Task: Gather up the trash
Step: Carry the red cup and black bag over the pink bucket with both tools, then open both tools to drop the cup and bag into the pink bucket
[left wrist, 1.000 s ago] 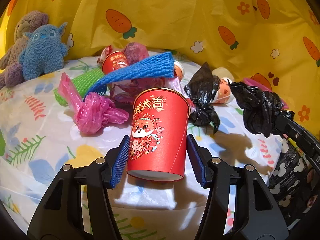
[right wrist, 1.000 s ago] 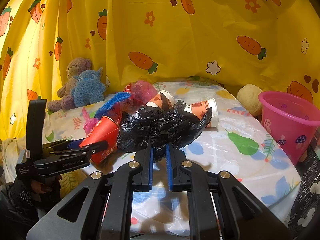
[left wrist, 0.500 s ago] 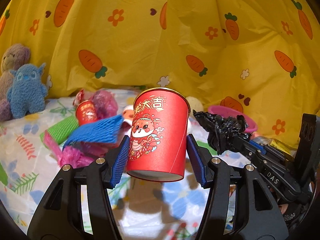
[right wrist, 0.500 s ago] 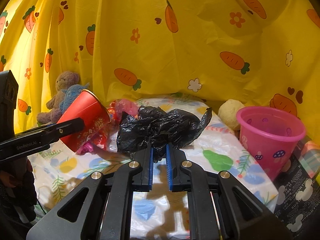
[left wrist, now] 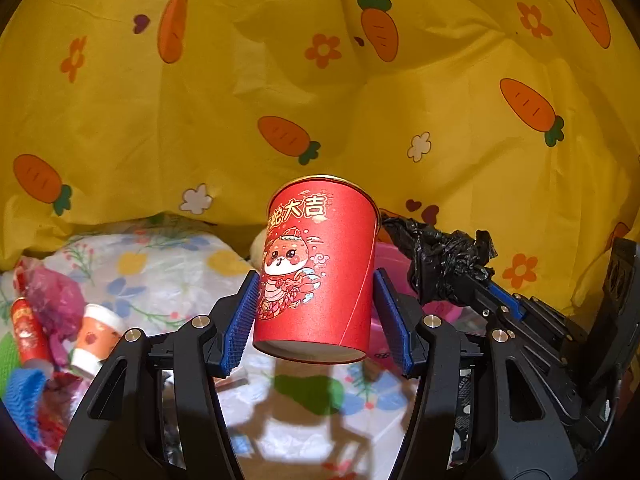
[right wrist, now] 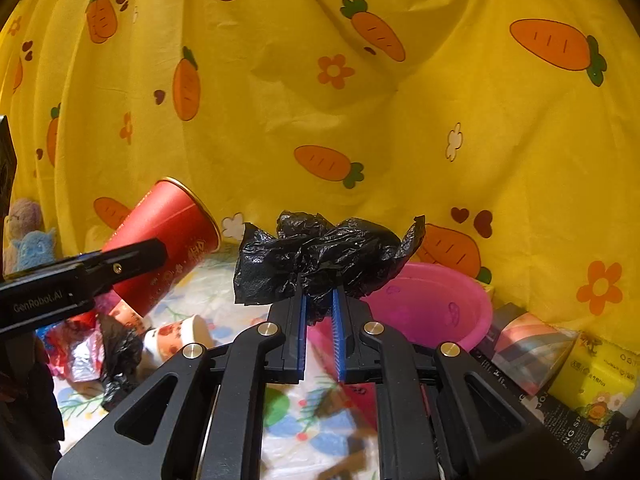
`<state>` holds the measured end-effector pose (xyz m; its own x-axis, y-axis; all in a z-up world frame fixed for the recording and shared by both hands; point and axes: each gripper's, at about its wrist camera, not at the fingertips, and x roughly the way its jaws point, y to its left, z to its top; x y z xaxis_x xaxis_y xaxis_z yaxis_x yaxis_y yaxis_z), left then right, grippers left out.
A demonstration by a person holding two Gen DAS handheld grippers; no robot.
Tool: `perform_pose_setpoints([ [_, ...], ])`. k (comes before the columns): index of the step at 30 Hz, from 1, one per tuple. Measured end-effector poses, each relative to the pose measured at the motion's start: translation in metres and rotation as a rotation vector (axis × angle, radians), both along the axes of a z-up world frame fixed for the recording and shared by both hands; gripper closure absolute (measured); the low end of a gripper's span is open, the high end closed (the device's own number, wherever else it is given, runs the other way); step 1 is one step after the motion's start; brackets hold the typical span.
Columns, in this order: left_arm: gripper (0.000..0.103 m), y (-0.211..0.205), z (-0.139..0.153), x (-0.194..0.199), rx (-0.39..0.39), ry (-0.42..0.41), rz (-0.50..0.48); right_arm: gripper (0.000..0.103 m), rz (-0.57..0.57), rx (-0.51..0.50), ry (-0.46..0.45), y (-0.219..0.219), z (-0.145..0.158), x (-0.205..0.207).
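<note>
Left wrist view: the left gripper (left wrist: 316, 316) clasps the red paper cup (left wrist: 318, 268) across its lower body, upright and lifted clear of the flowered cloth (left wrist: 160, 264). It looks light, thin-walled and easy to crush, so a gentle squeeze low on the wall, near the stiffer base, suits it. The right gripper (right wrist: 319, 312) is clenched on a crumpled black plastic bag (right wrist: 324, 256), soft, nearly weightless and slippery; its bunched middle grips best. Both hang near the pink bucket (right wrist: 448, 304). 2 items are held.

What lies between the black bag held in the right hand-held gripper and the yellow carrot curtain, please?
The pink bucket, seen in the right wrist view just behind the black bag.
</note>
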<state>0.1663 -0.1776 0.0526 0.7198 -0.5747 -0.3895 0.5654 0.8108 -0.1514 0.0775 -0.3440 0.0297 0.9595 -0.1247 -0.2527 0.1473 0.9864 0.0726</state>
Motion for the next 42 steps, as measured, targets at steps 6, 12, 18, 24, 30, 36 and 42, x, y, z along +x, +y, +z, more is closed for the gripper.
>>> perform_pose_setpoints([
  [6, 0.047, -0.047, -0.024, 0.043, -0.001, 0.068, -0.066, 0.091, -0.081, 0.025, 0.005, -0.037, -0.003, 0.02],
  [12, 0.046, -0.088, -0.036, 0.062, 0.006, 0.113, -0.117, 0.091, -0.127, 0.046, 0.034, -0.061, -0.011, 0.037],
  [18, 0.046, -0.109, -0.046, 0.079, 0.001, 0.162, -0.143, 0.091, -0.148, 0.069, 0.053, -0.075, -0.017, 0.048],
  [24, 0.045, -0.118, -0.053, 0.087, 0.009, 0.177, -0.158, 0.091, -0.161, 0.071, 0.073, -0.083, -0.022, 0.059],
  [30, 0.045, -0.125, -0.059, 0.092, 0.015, 0.193, -0.173, 0.091, -0.169, 0.072, 0.089, -0.09, -0.027, 0.069],
  [36, 0.045, -0.13, -0.066, 0.097, 0.016, 0.209, -0.184, 0.091, -0.173, 0.077, 0.111, -0.096, -0.03, 0.077],
  [42, 0.029, -0.133, -0.068, 0.1, 0.005, 0.221, -0.194, 0.085, -0.171, 0.104, 0.132, -0.103, -0.032, 0.086],
])
